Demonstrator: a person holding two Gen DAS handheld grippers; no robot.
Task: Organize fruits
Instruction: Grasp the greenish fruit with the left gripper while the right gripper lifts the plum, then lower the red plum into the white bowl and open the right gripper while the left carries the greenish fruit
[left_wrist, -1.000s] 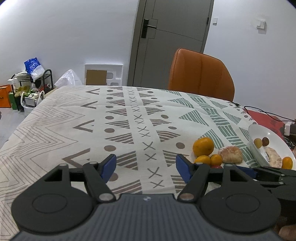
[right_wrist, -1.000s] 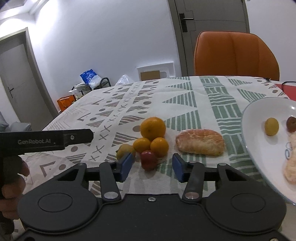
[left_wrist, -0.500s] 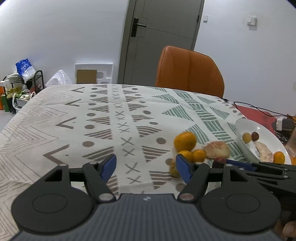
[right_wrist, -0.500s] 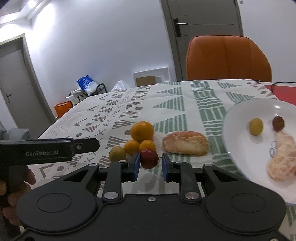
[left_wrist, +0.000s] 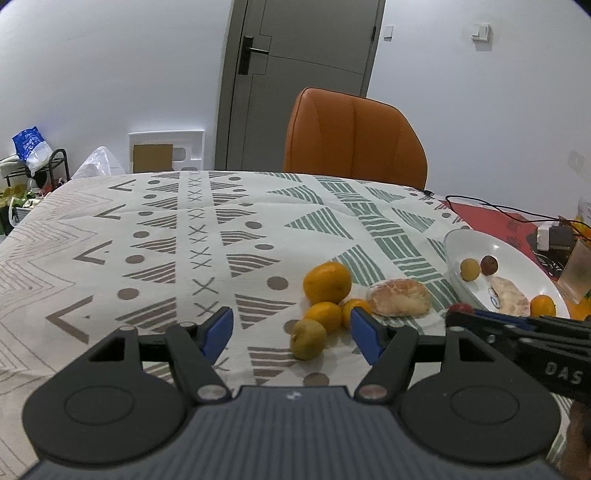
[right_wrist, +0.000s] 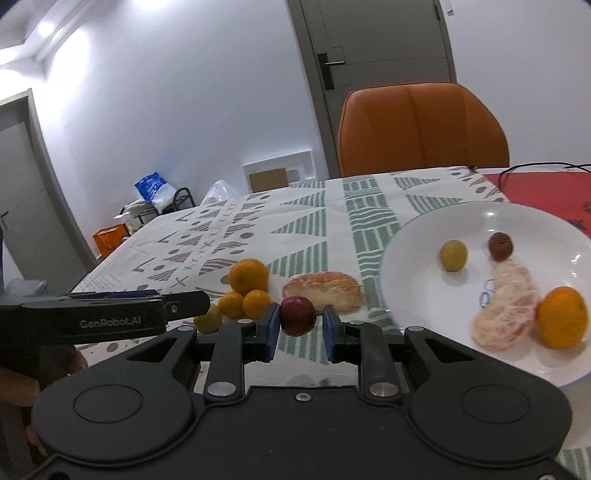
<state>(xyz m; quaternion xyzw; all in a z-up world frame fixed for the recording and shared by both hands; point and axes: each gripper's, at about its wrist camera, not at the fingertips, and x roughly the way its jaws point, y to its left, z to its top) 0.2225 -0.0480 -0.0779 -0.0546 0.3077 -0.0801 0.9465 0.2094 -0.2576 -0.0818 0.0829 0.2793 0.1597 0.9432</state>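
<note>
Dark red and glossy, the small plum (right_wrist: 297, 315) sits clamped between the blue pads (right_wrist: 272, 325) of the right gripper (right_wrist: 298, 326), lifted clear of the patterned tablecloth (right_wrist: 295, 229). We judge it light, firm-skinned and a little slippery; the pads meet it across its widest part, which looks the right place to hold, and only modest squeeze seems needed (harder pressure could bruise it).

The left gripper (left_wrist: 291, 334) hangs idle, its fingers wide apart with nothing between them. Just ahead of it, at its 12 o'clock, lies a yellow-green fruit (left_wrist: 307, 339).

In the right wrist view the white plate (right_wrist: 413, 236) lies at 2 o'clock of the held plum. It already carries a yellow fruit (right_wrist: 453, 255), a dark brown fruit (right_wrist: 500, 246), peeled segments (right_wrist: 504, 306) and a mandarin (right_wrist: 561, 317). We judge the bare patch near the plate's near rim to be the easiest landing spot.

Left on the cloth: a large orange (right_wrist: 248, 275) at 11 o'clock of the plum, with two small mandarins (right_wrist: 243, 303) touching in front of it, and a peeled citrus half (right_wrist: 321, 290) just behind the plum, between pile and plate. That soft half stands closest to the path; a low sweep could drag it. An orange chair (right_wrist: 421, 129) and cables (left_wrist: 498, 210) sit beyond, well apart.
</note>
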